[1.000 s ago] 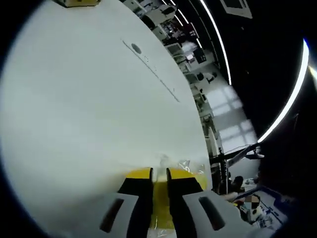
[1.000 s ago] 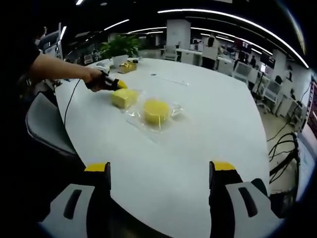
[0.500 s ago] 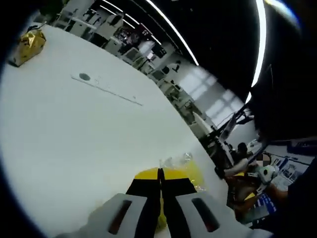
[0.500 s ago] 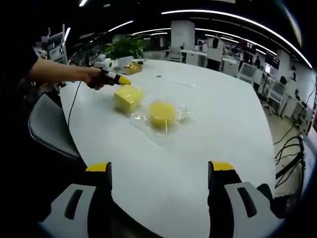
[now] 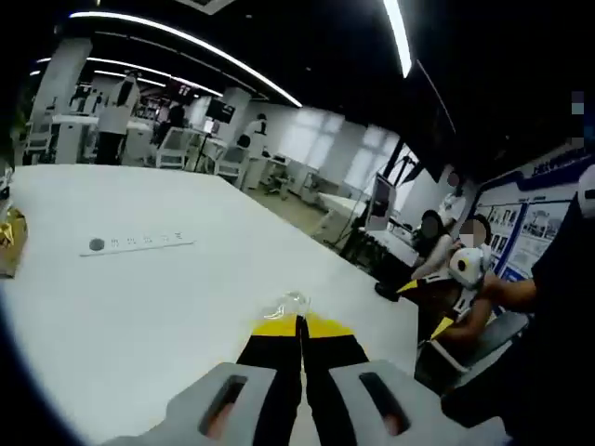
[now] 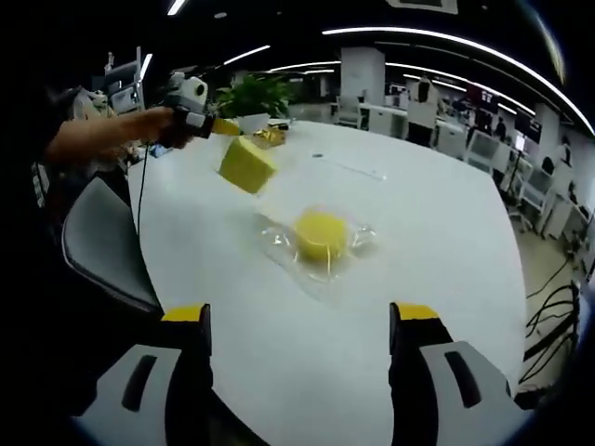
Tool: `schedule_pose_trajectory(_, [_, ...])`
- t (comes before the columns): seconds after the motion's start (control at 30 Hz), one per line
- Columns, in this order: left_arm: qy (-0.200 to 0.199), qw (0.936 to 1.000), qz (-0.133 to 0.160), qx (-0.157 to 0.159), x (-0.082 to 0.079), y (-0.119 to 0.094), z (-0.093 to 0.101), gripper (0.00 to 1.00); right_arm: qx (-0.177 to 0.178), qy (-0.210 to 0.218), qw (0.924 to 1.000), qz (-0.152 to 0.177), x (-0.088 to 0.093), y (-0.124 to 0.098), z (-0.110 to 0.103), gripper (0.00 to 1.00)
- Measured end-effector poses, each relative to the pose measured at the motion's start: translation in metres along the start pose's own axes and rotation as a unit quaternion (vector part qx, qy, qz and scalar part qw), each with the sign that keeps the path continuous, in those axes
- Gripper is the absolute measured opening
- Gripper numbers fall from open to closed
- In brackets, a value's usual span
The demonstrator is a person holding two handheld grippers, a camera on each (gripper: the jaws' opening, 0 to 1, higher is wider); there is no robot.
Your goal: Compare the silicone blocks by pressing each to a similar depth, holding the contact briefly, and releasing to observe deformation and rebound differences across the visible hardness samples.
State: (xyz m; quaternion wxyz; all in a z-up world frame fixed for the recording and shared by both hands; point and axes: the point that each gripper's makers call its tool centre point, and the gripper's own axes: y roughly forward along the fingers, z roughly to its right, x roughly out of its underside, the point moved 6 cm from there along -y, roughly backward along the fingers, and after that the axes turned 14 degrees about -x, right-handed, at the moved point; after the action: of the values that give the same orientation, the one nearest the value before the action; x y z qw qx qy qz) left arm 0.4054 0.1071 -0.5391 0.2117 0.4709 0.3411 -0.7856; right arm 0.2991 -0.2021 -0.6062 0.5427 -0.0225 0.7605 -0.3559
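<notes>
A square yellow silicone block (image 6: 246, 164) hangs tilted in the air above the white table (image 6: 437, 232), off its surface. My left gripper (image 6: 221, 127) holds it from the upper left, with a person's hand behind it. In the left gripper view my left gripper (image 5: 300, 323) is shut, and a scrap of clear wrap (image 5: 289, 302) sticks out past its tips. A round yellow block (image 6: 321, 232) lies on the table inside a clear plastic bag (image 6: 279, 243). My right gripper (image 6: 299, 321) stands open low over the near table edge, well short of both blocks.
A gold packet (image 6: 270, 137) (image 5: 9, 243) and a potted plant (image 6: 253, 93) sit at the table's far end. A grey chair (image 6: 102, 255) stands at the left edge. Seated people (image 5: 446, 269) are beyond the table's right side. A thin marked strip (image 5: 139, 242) lies on the tabletop.
My left gripper closed on the square block and raised it off the table; its view swung up from the tabletop toward the room. The right gripper stayed open and hardly moved.
</notes>
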Motion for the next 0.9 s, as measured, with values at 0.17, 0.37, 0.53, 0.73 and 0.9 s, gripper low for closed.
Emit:
schedule_pose_trajectory(0.17, [0.049,0.9979,0.018,0.038,-0.024,-0.018,0.032,0.00,-0.009,-0.014,0.9999,0.000,-0.006,0.002,-0.005,0.72])
schedule_pose_trajectory(0.37, [0.116,0.9908,0.014,0.068,-0.040,-0.026,0.065,0.00,-0.025,-0.025,0.9994,0.002,-0.009,0.002,-0.011,0.72])
schedule_pose_trajectory(0.53, [0.140,0.9869,0.003,0.079,-0.041,-0.028,0.074,0.00,-0.044,-0.025,0.9986,0.018,-0.017,0.003,-0.018,0.71])
schedule_pose_trajectory(0.73, [0.178,0.9778,-0.002,0.111,-0.045,-0.032,0.093,0.00,-0.077,-0.034,0.9956,0.040,-0.033,0.008,-0.030,0.70])
schedule_pose_trajectory(0.9, [0.192,0.9710,0.003,0.142,-0.054,-0.033,0.105,0.00,-0.118,-0.043,0.9895,0.071,-0.057,0.014,-0.036,0.71])
